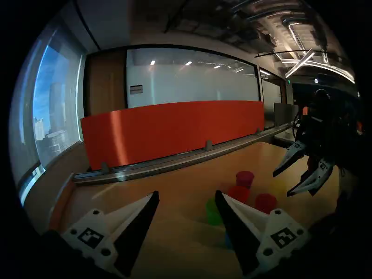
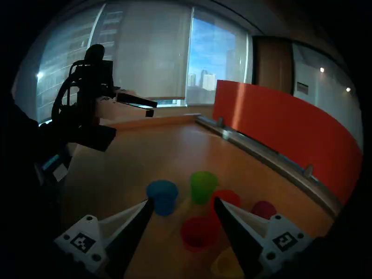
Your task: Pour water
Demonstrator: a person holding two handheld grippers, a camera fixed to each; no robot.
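Far right, left gripper view — right gripper, jaws parted.

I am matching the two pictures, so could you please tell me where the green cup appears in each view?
Left gripper view: green cup low, right of centre, just left of the red cups.
Right gripper view: green cup just below centre, right of the blue cup.
Shared landmark: the orange partition behind the cups.
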